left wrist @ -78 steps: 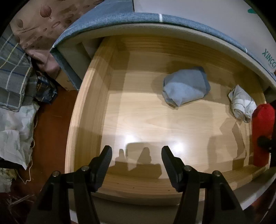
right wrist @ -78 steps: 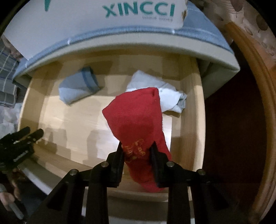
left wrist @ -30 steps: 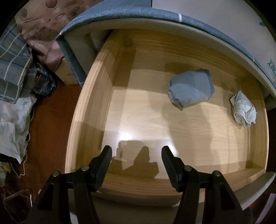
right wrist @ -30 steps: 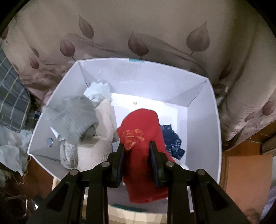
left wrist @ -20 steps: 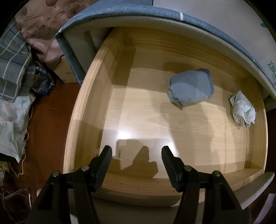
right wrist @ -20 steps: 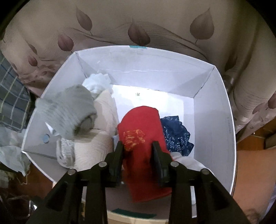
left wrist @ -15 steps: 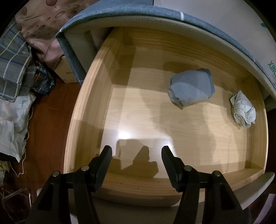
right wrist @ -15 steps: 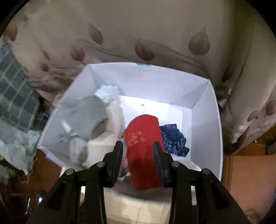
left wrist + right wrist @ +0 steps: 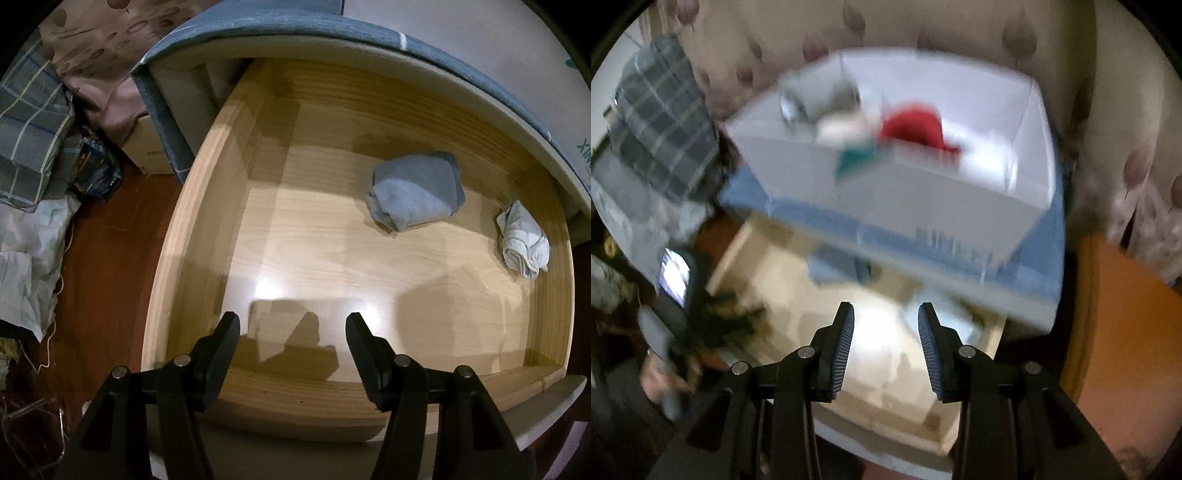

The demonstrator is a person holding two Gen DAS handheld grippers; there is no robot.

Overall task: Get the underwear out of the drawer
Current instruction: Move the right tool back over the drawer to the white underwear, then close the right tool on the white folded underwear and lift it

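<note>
The open wooden drawer (image 9: 207, 206) holds a folded blue-grey underwear (image 9: 415, 194) at the back middle and a crumpled white one (image 9: 522, 242) at the right wall. My left gripper (image 9: 291, 328) is open and empty above the drawer's front edge. My right gripper (image 9: 886, 317) is open and empty, pulled back above the drawer (image 9: 820, 295); this view is blurred. The red underwear (image 9: 912, 127) lies in the white box (image 9: 923, 195) on top of the cabinet.
The white box also holds grey and cream clothes (image 9: 820, 96). A blue-edged cabinet top (image 9: 295, 22) overhangs the drawer's back. Plaid and white cloths (image 9: 29, 155) lie on the red-brown floor at left. A leaf-print curtain (image 9: 1108, 92) hangs behind the box.
My right gripper let go of the red underwear in the white box, opened, and pulled back and down toward the drawer. My left gripper has barely moved.
</note>
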